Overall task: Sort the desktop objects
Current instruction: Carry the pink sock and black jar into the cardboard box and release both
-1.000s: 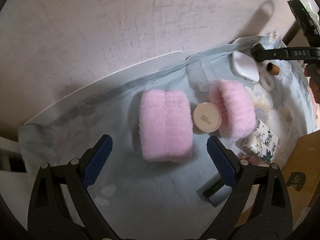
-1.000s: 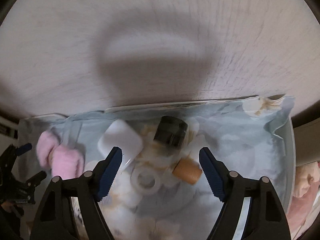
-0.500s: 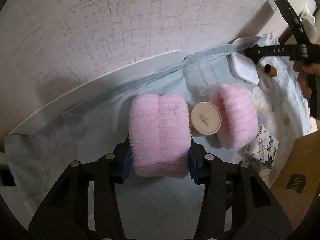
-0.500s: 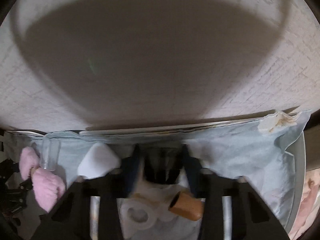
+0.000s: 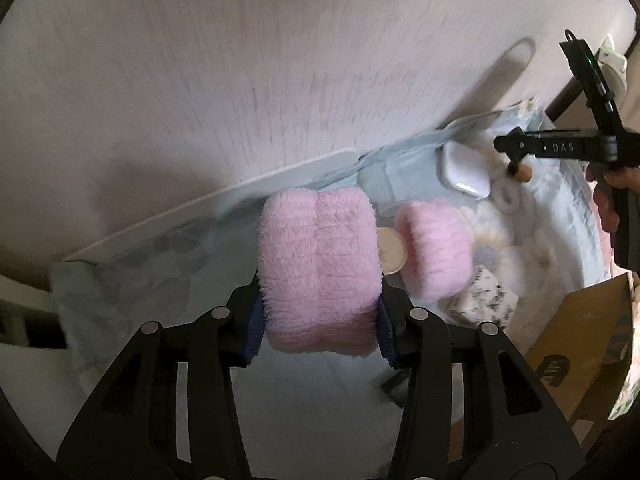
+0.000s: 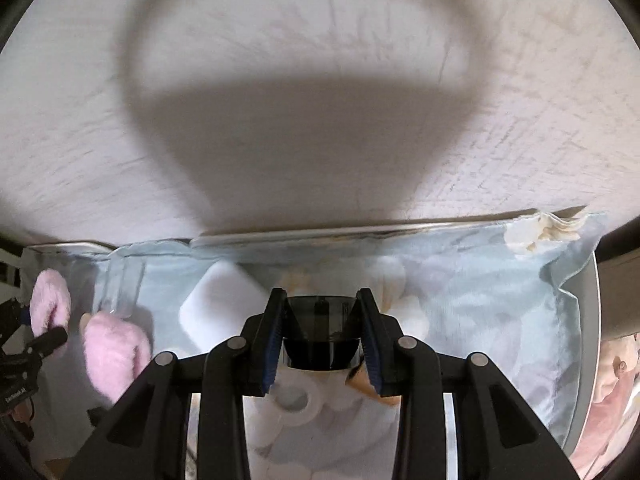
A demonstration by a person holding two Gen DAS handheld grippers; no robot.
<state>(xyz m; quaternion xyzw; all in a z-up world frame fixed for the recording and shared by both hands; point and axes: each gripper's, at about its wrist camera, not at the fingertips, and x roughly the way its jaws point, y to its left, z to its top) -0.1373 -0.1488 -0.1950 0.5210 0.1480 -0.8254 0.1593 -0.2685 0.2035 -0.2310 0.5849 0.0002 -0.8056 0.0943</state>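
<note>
Left wrist view: your left gripper (image 5: 318,320) pinches the near pink fluffy roll (image 5: 318,268) between its blue pads, at 6 o'clock. Just beyond, at 3 o'clock of it, lie a round cream lid (image 5: 389,250) and a second pink roll (image 5: 436,250); farther, at 1 o'clock, a white case (image 5: 464,170).

Right wrist view: your right gripper (image 6: 320,340) is pressed onto the dark jar (image 6: 320,336), at 6 o'clock. Below it sit a white ring (image 6: 296,400) and a tan cork-like cylinder (image 6: 358,380). The pale floral cloth (image 6: 500,300) runs to the wall at 12 o'clock.
</note>
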